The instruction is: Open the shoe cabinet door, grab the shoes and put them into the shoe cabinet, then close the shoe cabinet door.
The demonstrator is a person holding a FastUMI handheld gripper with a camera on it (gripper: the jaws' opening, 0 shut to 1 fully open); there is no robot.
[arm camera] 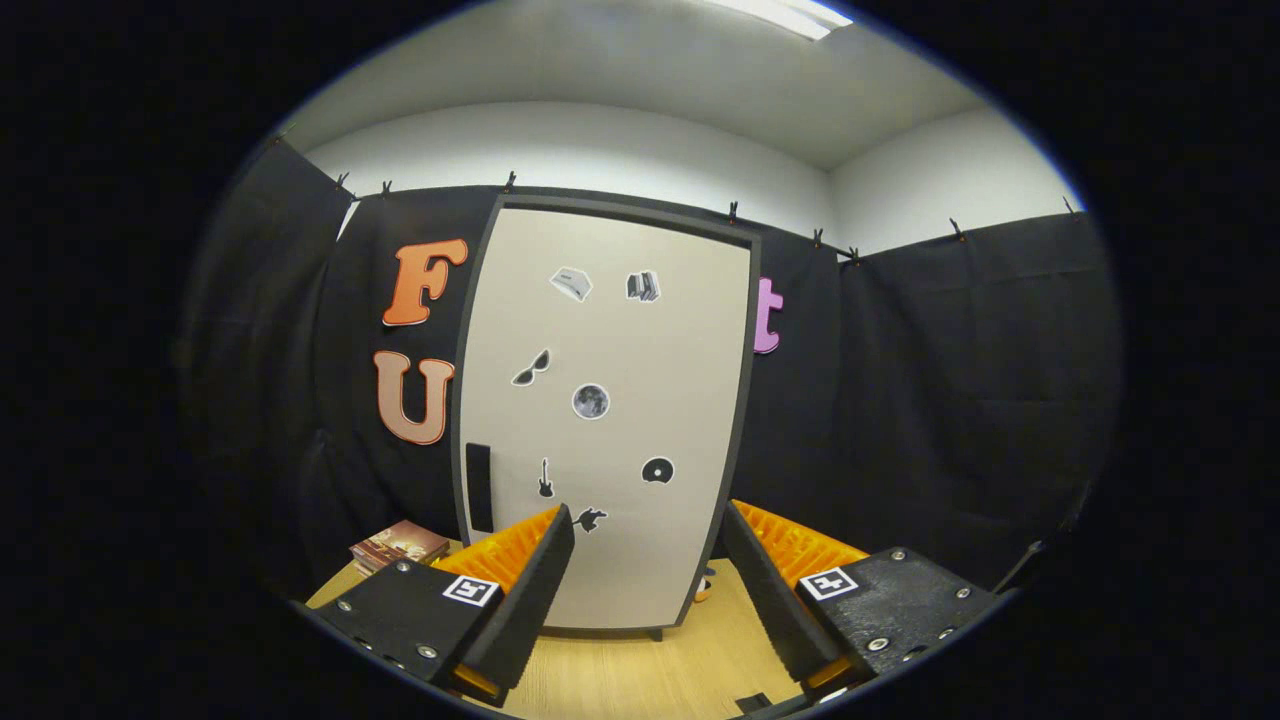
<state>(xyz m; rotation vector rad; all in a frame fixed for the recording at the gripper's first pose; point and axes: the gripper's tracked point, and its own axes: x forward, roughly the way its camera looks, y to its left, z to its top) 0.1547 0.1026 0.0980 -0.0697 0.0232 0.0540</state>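
We see our gripper [645,560] with its fingers wide apart and holding nothing, the shoe cabinet [600,420] standing just ahead with its door shut, so we think nothing is done yet: the door, the shoes and the closing are all left.

Bright ceiling light [785,14] overhead, even and sharp, with fisheye bending toward the edges.

Gripper view: riding on the gripper [645,545], low above the wooden floor [640,670], looking forward and slightly upward along the spread, empty fingers, facing the closed shoe cabinet door [605,420] standing near ahead, ceiling showing far above.
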